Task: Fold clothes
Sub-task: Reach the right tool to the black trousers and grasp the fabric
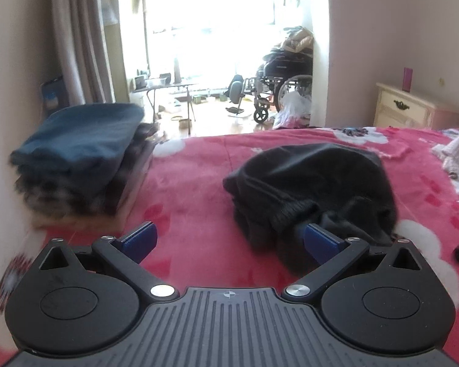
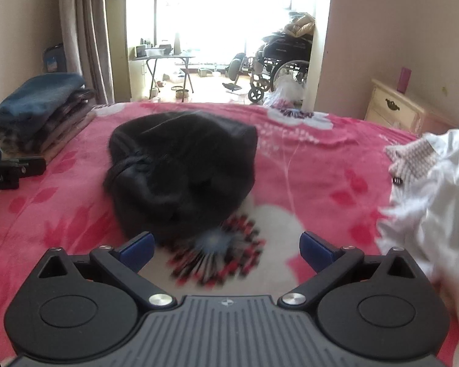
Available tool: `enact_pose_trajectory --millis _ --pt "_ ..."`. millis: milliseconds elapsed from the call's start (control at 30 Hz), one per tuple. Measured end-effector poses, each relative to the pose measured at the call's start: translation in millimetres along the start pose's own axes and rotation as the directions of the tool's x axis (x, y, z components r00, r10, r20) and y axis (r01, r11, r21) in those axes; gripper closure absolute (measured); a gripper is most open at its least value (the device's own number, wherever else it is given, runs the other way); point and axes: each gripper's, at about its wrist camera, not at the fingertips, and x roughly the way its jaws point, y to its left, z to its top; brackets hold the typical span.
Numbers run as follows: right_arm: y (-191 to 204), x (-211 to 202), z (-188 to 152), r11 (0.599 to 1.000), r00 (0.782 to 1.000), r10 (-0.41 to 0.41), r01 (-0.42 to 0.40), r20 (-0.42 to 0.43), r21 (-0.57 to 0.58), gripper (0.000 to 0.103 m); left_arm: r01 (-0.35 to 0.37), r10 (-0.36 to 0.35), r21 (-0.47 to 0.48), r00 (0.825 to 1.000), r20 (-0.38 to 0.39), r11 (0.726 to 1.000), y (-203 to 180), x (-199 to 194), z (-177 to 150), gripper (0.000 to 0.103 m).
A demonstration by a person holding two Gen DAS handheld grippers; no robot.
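Note:
A folded black garment (image 1: pixel 315 183) lies bunched on the pink flowered bedspread (image 1: pixel 186 189). My left gripper (image 1: pixel 229 240) is open just short of it, its right fingertip (image 1: pixel 319 238) touching the garment's near edge. In the right wrist view the same black garment (image 2: pixel 180 171) sits ahead and left of centre. My right gripper (image 2: pixel 226 244) is open over the bedspread (image 2: pixel 321 177), its left fingertip (image 2: pixel 139 244) at the garment's near edge. Nothing is held between either pair of fingers.
A stack of folded clothes (image 1: pixel 76 159) topped by a blue piece stands at the bed's left, by the wall. A heap of white and patterned clothes (image 2: pixel 428 189) lies on the right. Beyond the bed are a nightstand (image 2: pixel 394 107), a wheelchair (image 2: pixel 278 67) and a folding table (image 2: pixel 165 61).

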Motion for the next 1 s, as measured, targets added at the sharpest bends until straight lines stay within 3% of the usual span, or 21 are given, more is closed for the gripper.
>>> enact_pose_trajectory --millis 233,300,367,467,600,633,667,767,900,1000 --pt "-20 67 45 0.997 0.997 0.075 -0.074 -0.036 0.029 0.005 0.060 -0.052 0.097 0.995 -0.085 0.993 -15 76 6 0.005" --pt "-21 89 53 0.995 0.994 0.091 -0.088 -0.068 0.037 0.012 0.093 -0.083 0.120 0.993 -0.090 0.988 -21 86 7 0.008" --pt "-22 110 57 0.992 0.988 0.120 -0.116 -0.100 0.046 0.019 0.122 -0.106 0.160 0.989 -0.100 0.980 -29 95 7 0.021" --pt "-19 135 59 0.981 0.975 0.186 -0.177 -0.125 0.080 0.022 0.150 -0.120 0.214 0.982 -0.147 0.965 -37 112 6 0.038" --pt "-9 165 54 0.975 0.964 0.203 -0.184 -0.171 0.123 0.025 0.161 -0.116 0.250 0.976 -0.185 0.955 -45 126 7 0.052" --pt "-6 171 52 0.978 0.964 0.191 -0.170 -0.184 0.122 0.027 0.153 -0.106 0.258 0.977 -0.185 0.954 -47 128 7 0.060" --pt "-2 174 49 0.982 0.966 0.173 -0.153 -0.191 0.115 0.035 0.138 -0.091 0.264 0.979 -0.183 0.955 -49 130 8 0.074" --pt "7 169 42 0.991 0.979 0.116 -0.104 -0.168 0.081 0.065 0.059 -0.018 0.241 0.986 -0.167 0.969 -48 130 17 0.094" --pt "26 135 37 0.998 1.000 -0.013 0.012 -0.027 -0.061 0.076 -0.015 0.034 0.190 0.995 -0.093 0.982 -38 110 33 0.100" --pt "36 107 37 0.984 0.992 -0.085 0.097 0.090 -0.147 0.079 -0.039 0.045 0.180 0.999 -0.029 0.983 -31 82 43 0.103"
